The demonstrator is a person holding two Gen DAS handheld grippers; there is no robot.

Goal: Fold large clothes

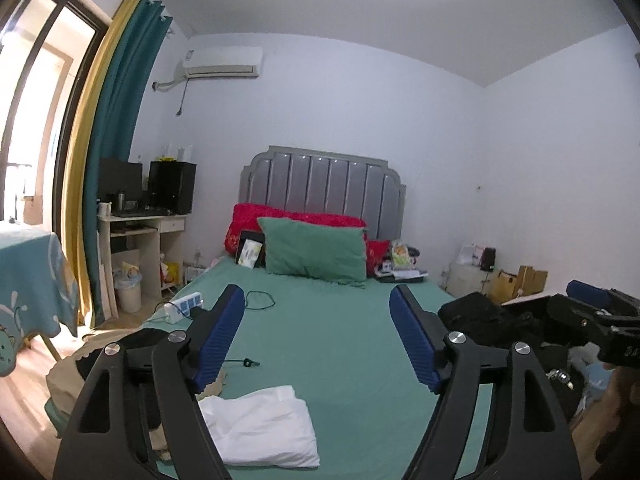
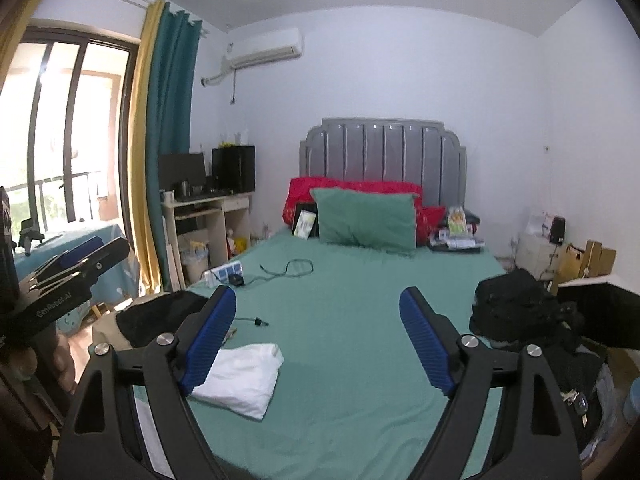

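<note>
Both tongs, left tongs (image 1: 316, 336) and right tongs (image 2: 318, 336), wide and empty above the green bed (image 1: 344, 344), folded white garment (image 1: 260, 428) low-left, nearer the left, long axis crosswise.

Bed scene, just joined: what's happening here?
A person holds a gripper in each hand over a green bed, working on folding clothes. The left gripper and the right gripper both stand open with nothing between the jaws. A white garment lies folded on the near left part of the bed, untouched. A black pile of clothes sits at the bed's right edge, not yet picked up.
</note>
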